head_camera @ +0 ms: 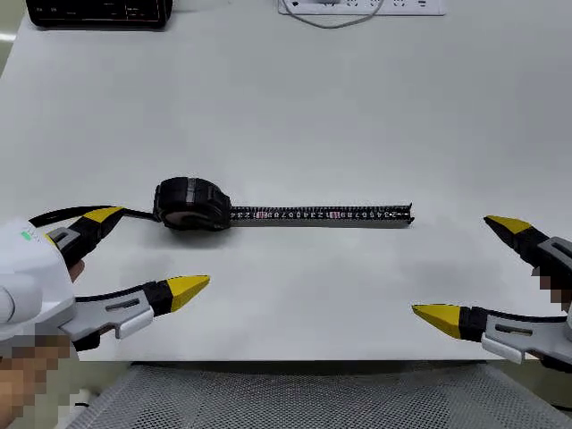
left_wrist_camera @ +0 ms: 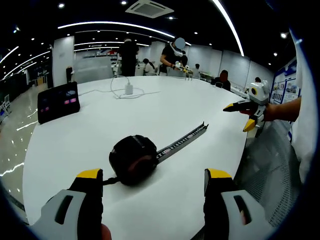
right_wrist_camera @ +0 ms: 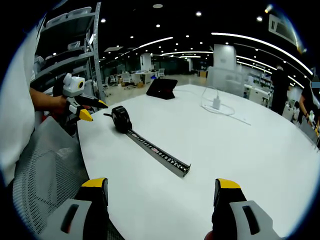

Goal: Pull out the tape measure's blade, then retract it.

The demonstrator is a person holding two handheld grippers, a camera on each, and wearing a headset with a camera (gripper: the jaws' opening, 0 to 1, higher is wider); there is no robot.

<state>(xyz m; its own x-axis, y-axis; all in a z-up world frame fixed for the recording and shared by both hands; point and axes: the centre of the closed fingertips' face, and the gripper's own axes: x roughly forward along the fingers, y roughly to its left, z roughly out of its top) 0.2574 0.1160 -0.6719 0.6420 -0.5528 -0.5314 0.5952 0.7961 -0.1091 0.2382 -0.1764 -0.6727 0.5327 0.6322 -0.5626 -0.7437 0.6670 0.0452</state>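
On worktop (head_camera: 286,107), tape measure (head_camera: 191,205) lies crosswise, blade (head_camera: 322,214) out rightward, between left gripper (head_camera: 164,247) and right gripper (head_camera: 450,264); fingers (head_camera: 186,286) spread, untouching.

Saw black case (head_camera: 190,204), dark blade (head_camera: 322,214) with pale numerals and red marks, yellow-tipped grey left gripper (head_camera: 154,248) and right gripper (head_camera: 454,265), white table (head_camera: 357,107).

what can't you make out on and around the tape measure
Blade markings: too small to read, head view.
Tape measure case lock: lost in dark plastic, all views.
Strap: partly behind the upper jaw of the left gripper, head view.
Black device: cut by top edge, head view.
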